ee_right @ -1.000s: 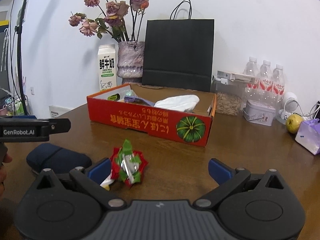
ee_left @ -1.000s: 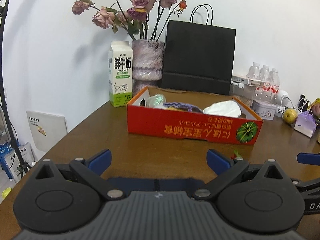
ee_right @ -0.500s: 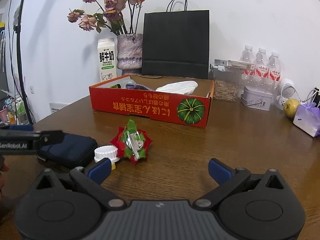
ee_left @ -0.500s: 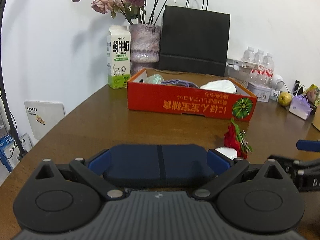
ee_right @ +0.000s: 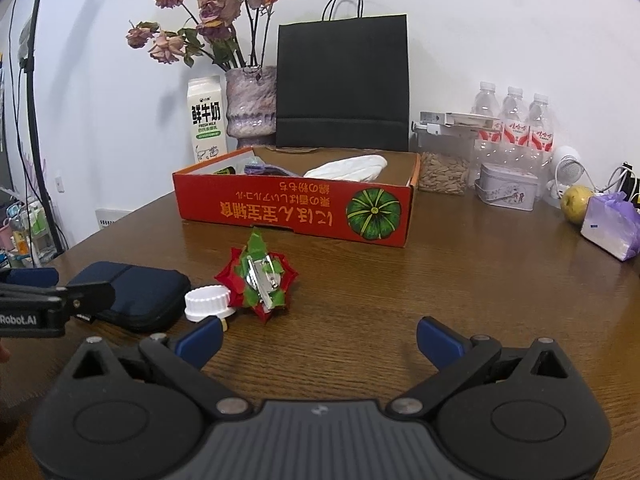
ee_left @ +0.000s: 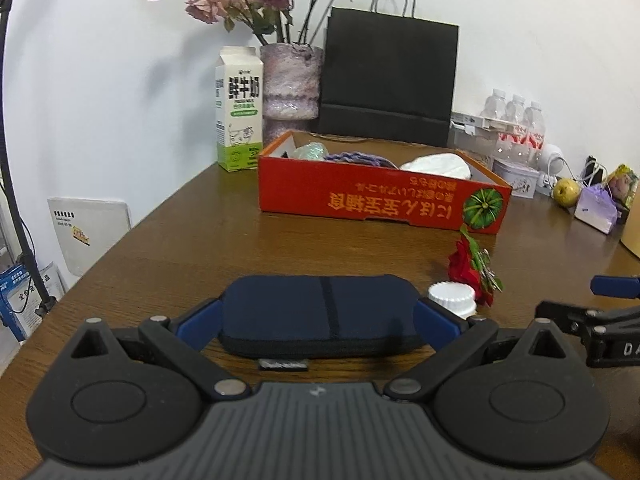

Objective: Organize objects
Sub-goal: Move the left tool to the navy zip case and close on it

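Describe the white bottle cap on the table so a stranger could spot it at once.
Start at the red cardboard box with the green pumpkin printed on its front, then come forward across the brown table. Two things lie there: a dark blue zip pouch and a red-and-green flower clip. The cap sits between them, the only white, round, ridged thing there.
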Tool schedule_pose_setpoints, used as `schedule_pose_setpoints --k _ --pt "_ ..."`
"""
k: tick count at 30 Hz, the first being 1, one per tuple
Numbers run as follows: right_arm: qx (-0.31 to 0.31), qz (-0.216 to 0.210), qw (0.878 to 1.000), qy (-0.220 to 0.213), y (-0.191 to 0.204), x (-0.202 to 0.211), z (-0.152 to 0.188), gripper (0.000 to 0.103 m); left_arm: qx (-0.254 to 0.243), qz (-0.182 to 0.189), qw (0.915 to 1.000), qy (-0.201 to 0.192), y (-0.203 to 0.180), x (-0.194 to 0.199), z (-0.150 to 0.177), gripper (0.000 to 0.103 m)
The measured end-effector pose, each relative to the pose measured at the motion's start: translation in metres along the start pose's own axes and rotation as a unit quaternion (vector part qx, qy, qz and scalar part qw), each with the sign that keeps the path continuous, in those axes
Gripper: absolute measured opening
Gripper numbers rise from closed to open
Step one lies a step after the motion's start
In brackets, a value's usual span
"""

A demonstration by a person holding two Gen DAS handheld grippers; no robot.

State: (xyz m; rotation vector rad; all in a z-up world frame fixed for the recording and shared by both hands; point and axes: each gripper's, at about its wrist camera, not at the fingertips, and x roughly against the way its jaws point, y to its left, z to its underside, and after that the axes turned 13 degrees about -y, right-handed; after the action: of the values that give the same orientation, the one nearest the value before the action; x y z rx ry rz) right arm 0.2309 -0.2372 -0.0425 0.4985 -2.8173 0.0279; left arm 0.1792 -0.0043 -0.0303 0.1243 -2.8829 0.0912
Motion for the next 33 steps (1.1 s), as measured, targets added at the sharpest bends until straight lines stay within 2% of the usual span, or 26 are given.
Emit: schedule_pose_setpoints --k 8,13,14,16,18,19,21,26,31,32,33 --pt "0.009 -0.005 1.0 0.002 0.003 0.0 0.0 0.103 -0.008 -0.053 0.9985 -0.009 0.036 -0.016 -0.014 0.103" --pt "0.008 -0.004 1.0 0.007 0.003 -0.001 0.0 0.103 -0.003 -0.079 0.9968 0.013 0.053 -0.048 -0.023 0.101" --pt "0.008 -0.004 1.0 0.006 0.003 -0.001 0.0 0.103 -0.008 -0.082 0.9965 0.015 0.052 -0.054 -0.023 0.096" --pt "0.008 -0.004 1.0 0.006 0.003 -0.001 0.001 0.103 -0.015 -0.086 0.9959 0.025 0.052 -0.064 -0.022 0.079" --pt "0.007 -0.004 1.0 0.008 0.003 -0.002 0.001 0.103 -0.009 -0.074 0.9961 0.048 0.052 -0.072 -0.018 0.046" --pt "0.006 -0.004 1.0 0.01 0.003 -0.002 0.001 0.103 -0.005 -0.065 0.9964 0.054 0.052 -0.073 -0.016 0.043" --pt "0.004 -0.005 1.0 0.011 0.003 -0.003 0.001 0.103 -0.012 -0.054 0.9968 0.057 0.05 -0.07 -0.013 0.028" --pt "0.002 -0.005 1.0 0.01 0.002 -0.002 0.001 0.103 -0.018 -0.047 0.9961 0.072 0.042 -0.053 -0.001 0.027" --pt "0.003 -0.005 1.0 0.008 0.003 -0.001 0.002 0.103 -0.014 -0.034 0.9973 0.064 0.031 -0.02 0.008 0.028" --pt "0.004 -0.005 1.0 0.007 0.003 -0.001 0.001 0.103 -0.017 -0.028 0.9976 0.06 0.027 -0.014 0.009 0.03" --pt "0.005 -0.005 1.0 0.006 0.004 -0.001 0.001 0.103 -0.021 -0.024 0.9979 0.057 0.022 -0.011 0.009 0.038"
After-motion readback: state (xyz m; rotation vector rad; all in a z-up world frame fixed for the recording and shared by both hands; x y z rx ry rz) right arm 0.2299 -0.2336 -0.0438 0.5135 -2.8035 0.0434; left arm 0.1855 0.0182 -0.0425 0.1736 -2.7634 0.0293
